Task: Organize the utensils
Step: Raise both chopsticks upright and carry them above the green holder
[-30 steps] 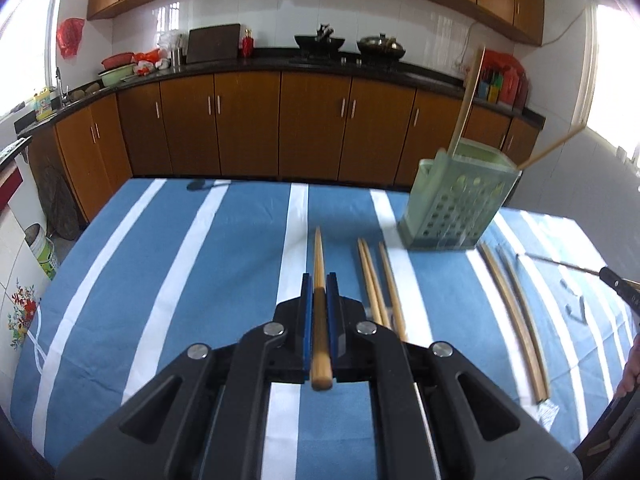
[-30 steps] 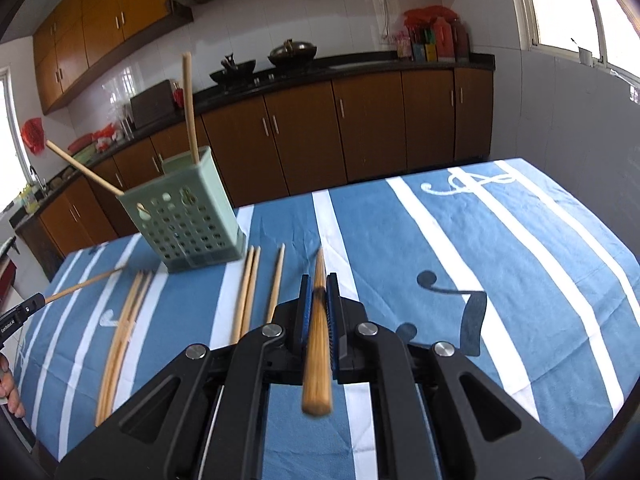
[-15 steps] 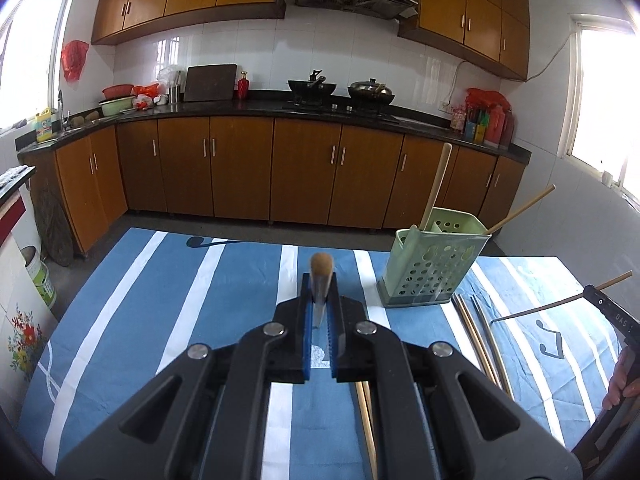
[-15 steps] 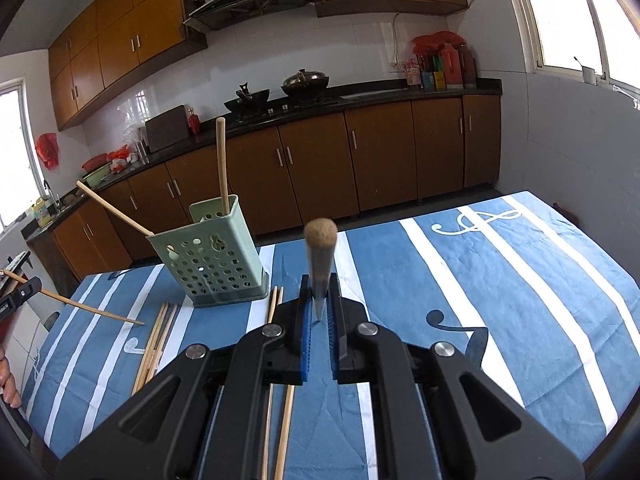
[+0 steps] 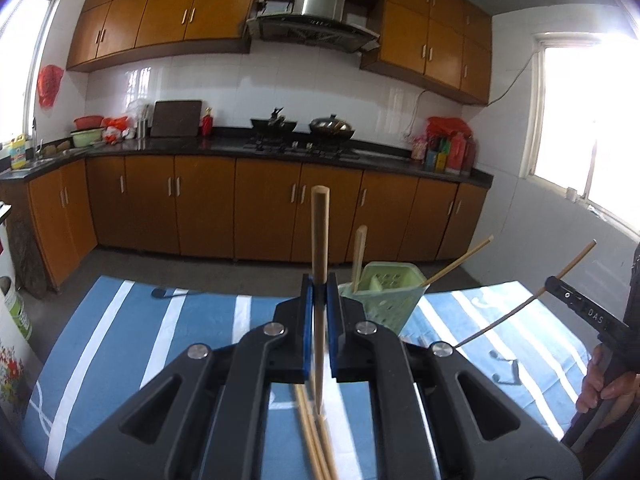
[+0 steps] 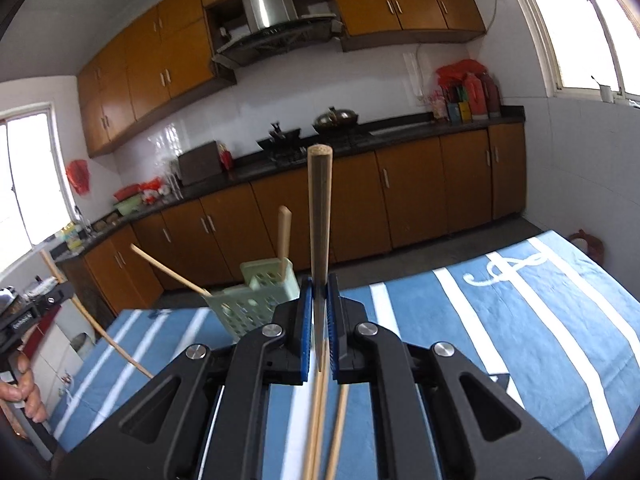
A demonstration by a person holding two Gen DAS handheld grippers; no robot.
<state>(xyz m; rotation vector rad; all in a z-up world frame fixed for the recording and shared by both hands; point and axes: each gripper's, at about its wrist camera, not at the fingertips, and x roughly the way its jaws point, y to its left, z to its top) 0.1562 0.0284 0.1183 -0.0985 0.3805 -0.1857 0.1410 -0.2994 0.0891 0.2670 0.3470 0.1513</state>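
My left gripper (image 5: 319, 292) is shut on a wooden chopstick (image 5: 320, 240) that stands nearly upright, thick end up. My right gripper (image 6: 319, 292) is likewise shut on another upright chopstick (image 6: 319, 216). A pale green perforated utensil holder (image 5: 384, 300) sits on the blue striped tablecloth (image 5: 140, 344) just beyond the fingers, with two chopsticks leaning out of it. In the right wrist view the holder (image 6: 256, 300) lies left of the fingers. Loose chopsticks (image 5: 312, 432) lie on the cloth under the left gripper, and others (image 6: 324, 420) under the right. The right gripper and its chopstick also show at the left wrist view's right edge.
A person's hand (image 5: 600, 380) grips the other tool at the right. The table's far edge drops to the kitchen floor, with brown cabinets (image 5: 260, 208) and a dark counter behind. A window (image 5: 592, 120) is on the right wall.
Both grippers rose off the table and tipped upward, so the held chopsticks swung from lying flat to standing upright. The holder and tablecloth dropped lower in both views.
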